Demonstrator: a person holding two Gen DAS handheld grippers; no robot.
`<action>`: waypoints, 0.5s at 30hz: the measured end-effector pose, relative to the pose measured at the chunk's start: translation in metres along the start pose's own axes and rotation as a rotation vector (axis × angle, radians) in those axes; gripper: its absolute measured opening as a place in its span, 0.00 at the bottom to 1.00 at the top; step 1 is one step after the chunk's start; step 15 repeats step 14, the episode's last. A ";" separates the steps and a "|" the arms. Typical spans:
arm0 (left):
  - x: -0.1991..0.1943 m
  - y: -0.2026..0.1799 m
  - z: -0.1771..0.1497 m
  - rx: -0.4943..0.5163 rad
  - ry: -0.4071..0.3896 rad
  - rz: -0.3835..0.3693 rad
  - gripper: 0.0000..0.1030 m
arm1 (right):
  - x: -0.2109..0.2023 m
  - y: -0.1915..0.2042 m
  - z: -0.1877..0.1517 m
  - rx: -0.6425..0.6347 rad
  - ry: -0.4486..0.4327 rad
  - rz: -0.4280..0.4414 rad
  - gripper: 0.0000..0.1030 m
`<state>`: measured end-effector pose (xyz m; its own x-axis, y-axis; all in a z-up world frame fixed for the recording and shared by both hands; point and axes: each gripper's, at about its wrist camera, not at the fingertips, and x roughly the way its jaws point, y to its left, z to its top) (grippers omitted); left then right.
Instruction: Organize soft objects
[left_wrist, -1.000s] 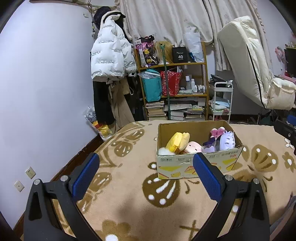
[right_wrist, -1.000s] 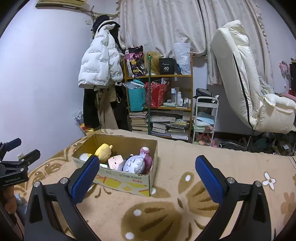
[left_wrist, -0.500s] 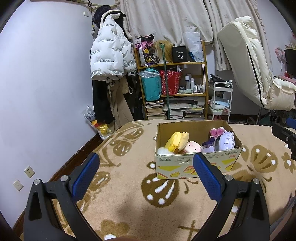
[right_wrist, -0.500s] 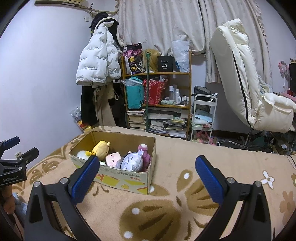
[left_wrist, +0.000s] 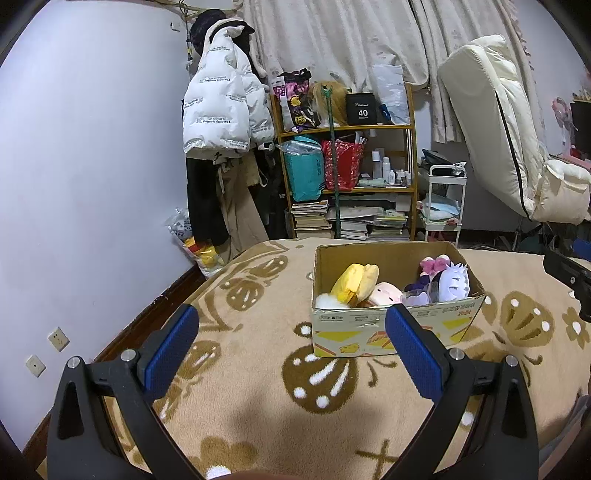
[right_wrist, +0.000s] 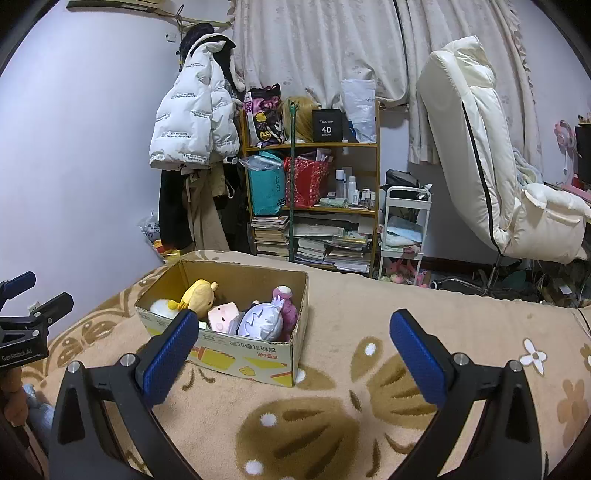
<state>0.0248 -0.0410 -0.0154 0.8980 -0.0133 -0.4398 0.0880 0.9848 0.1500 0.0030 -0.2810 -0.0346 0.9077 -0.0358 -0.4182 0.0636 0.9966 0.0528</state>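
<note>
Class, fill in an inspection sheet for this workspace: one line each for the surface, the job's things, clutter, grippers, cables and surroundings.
Surface: beige blanket with brown patterns, nothing loose on it near the grippers.
Job's things: open cardboard box on the blanket, holding a yellow plush, a pink plush, a white-lilac plush and a purple plush.
Clutter: nothing seen on the blanket apart from the box.
Grippers: left gripper open and holding nothing; right gripper open and holding nothing; both short of the box.
Cables: nothing seen on the surface.
Surroundings: crowded shelf, white puffer jacket hanging, cream chair, curtains.
</note>
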 end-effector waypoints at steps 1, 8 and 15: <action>0.000 0.000 0.001 -0.002 0.001 0.001 0.97 | 0.000 -0.001 -0.001 -0.001 0.002 0.000 1.00; 0.000 -0.001 0.002 -0.004 0.002 0.002 0.97 | 0.000 0.000 -0.001 -0.001 0.003 -0.004 1.00; -0.001 -0.003 0.003 -0.005 0.003 0.003 0.97 | 0.000 -0.001 0.000 0.000 0.005 -0.003 1.00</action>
